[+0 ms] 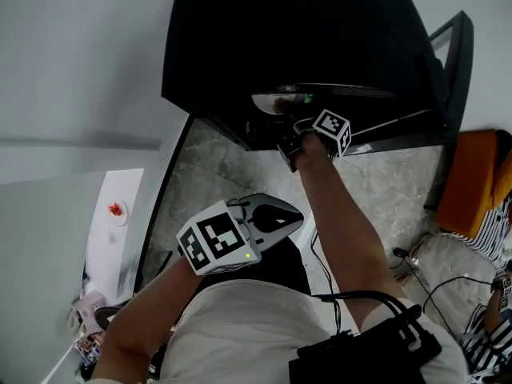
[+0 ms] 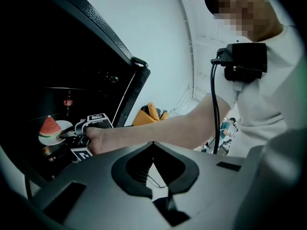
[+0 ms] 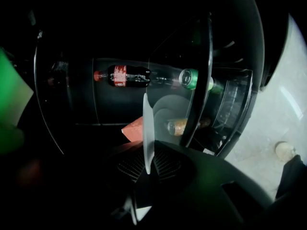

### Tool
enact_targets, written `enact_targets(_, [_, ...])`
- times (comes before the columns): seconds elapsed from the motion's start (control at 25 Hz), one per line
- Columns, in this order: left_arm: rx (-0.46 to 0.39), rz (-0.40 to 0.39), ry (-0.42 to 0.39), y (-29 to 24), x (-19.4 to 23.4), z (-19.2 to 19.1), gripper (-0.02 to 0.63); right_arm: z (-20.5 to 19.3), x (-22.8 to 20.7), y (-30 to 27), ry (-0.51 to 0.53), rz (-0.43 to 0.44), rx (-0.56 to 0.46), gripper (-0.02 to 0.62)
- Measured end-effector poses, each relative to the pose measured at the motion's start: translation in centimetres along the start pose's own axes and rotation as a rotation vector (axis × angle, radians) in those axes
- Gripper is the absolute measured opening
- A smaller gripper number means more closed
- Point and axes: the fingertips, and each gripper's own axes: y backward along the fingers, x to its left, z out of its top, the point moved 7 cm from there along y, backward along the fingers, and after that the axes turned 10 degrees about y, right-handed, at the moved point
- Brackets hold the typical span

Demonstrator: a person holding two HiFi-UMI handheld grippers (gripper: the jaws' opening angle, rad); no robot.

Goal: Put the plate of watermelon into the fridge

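Observation:
A white plate [image 1: 276, 102] carrying a red watermelon wedge [image 2: 49, 126] is held level inside the open black fridge [image 1: 240, 38], just over a dark shelf. My right gripper [image 1: 290, 126] reaches into the fridge and is shut on the plate's near rim. In the right gripper view the rim [image 3: 146, 133] runs edge-on between the ribbed pads, with the watermelon [image 3: 134, 128] just beyond. My left gripper [image 1: 292, 214] hangs back over the floor near my body, shut and empty; its tips [image 2: 153, 145] meet with nothing between them.
Inside the fridge lie a cola bottle [image 3: 122, 75], a green can [image 3: 192, 79] and a brown bottle [image 3: 180, 126]. The fridge door [image 1: 452, 62] stands open at the right. An orange seat [image 1: 476, 182] and cables [image 1: 432, 282] sit on the floor. A small plate [image 1: 117, 210] rests on the white counter, left.

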Motion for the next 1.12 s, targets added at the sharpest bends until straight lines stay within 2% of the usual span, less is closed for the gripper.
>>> enact_targets(0.32, [-0.010, -0.011, 0.020, 0.3, -0.9, 0.0, 0.012, 0.0, 0.5, 0.1, 0.010, -0.049, -0.004, 0.053])
enact_targets(0.48, [-0.017, -0.017, 0.028, 0.6, -1.2, 0.1, 0.012, -0.2, 0.8, -0.1, 0.007, -0.053, 0.009, 0.214])
enact_targets(0.88, [-0.028, -0.020, 0.057, 1.1, -1.3, 0.2, 0.012, 0.1, 1.9, 0.1, -0.002, -0.081, 0.040, 0.342])
enact_targets(1.0, [-0.028, -0.023, 0.064, 1.2, -1.2, 0.3, 0.012, 0.0, 2.0, 0.2, 0.037, -0.077, 0.060, 0.359])
enact_targets(1.12, [-0.025, -0.025, 0.074, 1.3, -1.0, 0.3, 0.012, -0.4, 2.4, 0.1, 0.171, -0.085, 0.093, 0.367])
